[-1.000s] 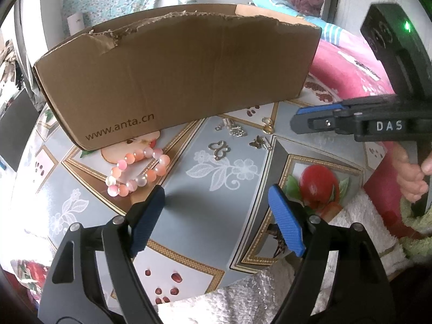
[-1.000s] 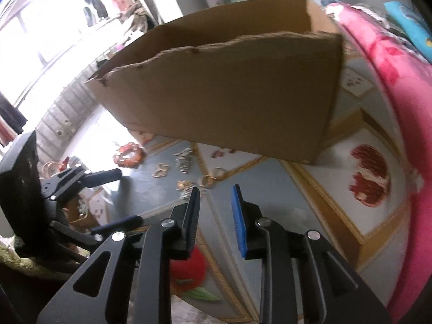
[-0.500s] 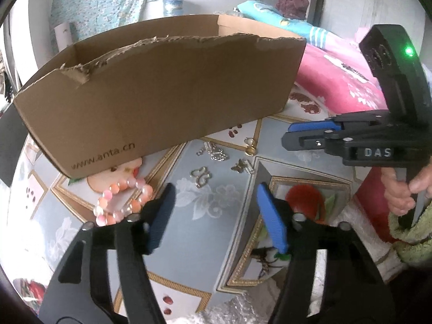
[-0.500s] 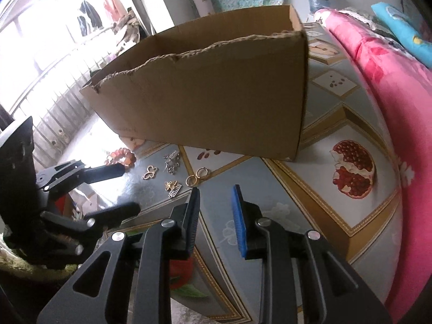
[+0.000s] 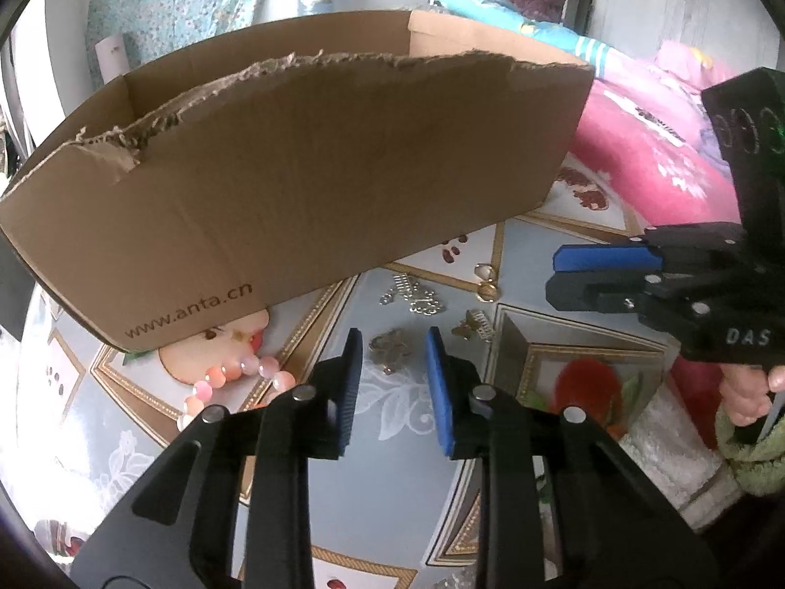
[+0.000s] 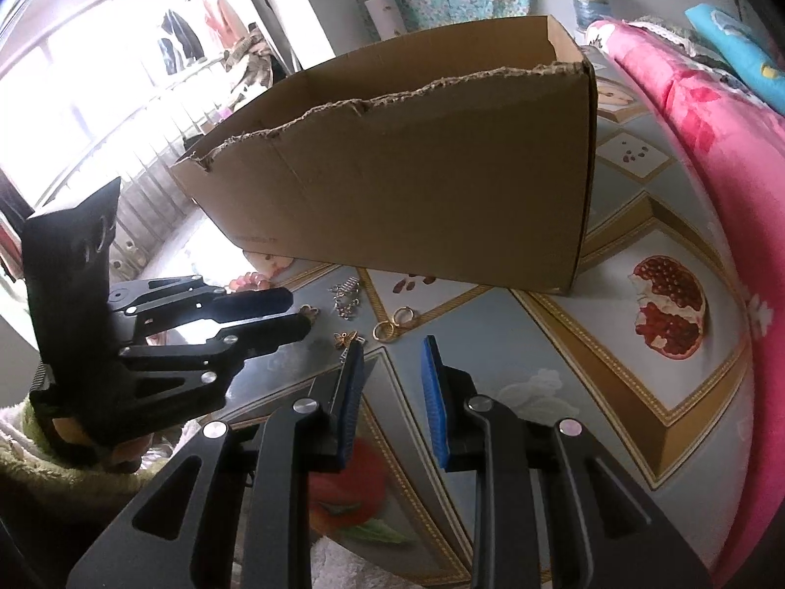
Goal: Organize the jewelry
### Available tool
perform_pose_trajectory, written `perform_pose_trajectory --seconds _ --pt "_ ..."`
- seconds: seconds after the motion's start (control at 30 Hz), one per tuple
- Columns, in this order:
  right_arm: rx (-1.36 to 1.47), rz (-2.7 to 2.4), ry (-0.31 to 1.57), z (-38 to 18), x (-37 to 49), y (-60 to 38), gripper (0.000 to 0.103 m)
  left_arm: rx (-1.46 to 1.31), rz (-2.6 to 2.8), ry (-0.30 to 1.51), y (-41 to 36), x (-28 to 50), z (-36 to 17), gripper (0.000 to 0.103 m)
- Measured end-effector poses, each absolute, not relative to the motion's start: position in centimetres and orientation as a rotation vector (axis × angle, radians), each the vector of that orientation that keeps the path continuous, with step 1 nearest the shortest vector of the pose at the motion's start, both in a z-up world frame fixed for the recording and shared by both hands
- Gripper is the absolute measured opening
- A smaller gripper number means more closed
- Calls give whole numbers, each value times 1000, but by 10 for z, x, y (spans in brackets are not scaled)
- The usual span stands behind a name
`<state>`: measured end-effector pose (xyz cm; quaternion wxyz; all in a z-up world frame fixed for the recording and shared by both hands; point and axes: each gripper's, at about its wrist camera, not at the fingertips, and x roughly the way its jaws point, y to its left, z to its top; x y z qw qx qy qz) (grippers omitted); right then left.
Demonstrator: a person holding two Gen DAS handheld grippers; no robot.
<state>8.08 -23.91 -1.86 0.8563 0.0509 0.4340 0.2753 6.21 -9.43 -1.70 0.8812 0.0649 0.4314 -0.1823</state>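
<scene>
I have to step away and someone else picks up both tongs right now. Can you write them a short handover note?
Left tongs: open, empty, fingers either side of the silver clover charm on the table.
Right tongs: open a little, empty, hovering over the tablecloth.
Jewelry all lies in front of the cardboard box: pink bead bracelet at left, silver chain pieces, butterfly charm, gold rings.
Done: no piece lifted that shows; box interior hidden.
Left: grip the clover charm, then clear the rest.
</scene>
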Motion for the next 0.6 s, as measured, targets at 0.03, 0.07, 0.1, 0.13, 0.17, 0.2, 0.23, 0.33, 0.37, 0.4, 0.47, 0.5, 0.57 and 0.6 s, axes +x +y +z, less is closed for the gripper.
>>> perform_pose_trajectory --seconds 0.03,0.07,0.1,0.13,0.17,0.2,0.23,0.33,0.37,0.4,0.47,0.5,0.57,0.6 --pt "109 579 912 -19 81 -239 24 136 -376 904 -94 63 -18 25" --pt "111 581 911 -20 82 -239 24 139 -371 902 -95 64 -18 25" --pt "111 583 911 -20 82 -239 24 143 -369 903 -94 65 -18 25" --pt "111 584 911 -20 82 -238 24 146 -367 903 -95 65 -19 25" --pt "112 586 911 -21 82 -238 24 152 -365 904 -95 66 -19 25" --pt "113 588 911 -21 83 -238 24 163 -362 903 -96 66 -19 25" --pt "114 588 910 -21 83 -239 24 174 -359 903 -99 67 -19 24" --pt "117 589 907 -22 84 -240 24 209 -361 900 -105 69 -20 20" --pt "120 589 905 -22 84 -241 24 211 -365 902 -105 69 -19 18" --pt "123 590 904 -21 84 -241 24 220 -368 903 -106 69 -19 17" --pt "127 590 899 -21 84 -243 24 235 -372 903 -109 69 -19 15" --pt "129 589 898 -21 83 -243 24 239 -370 905 -110 69 -19 15" --pt "133 590 896 -21 83 -244 24 234 -369 907 -110 69 -19 15" --pt "134 590 897 -22 82 -244 24 227 -369 909 -109 69 -18 15"
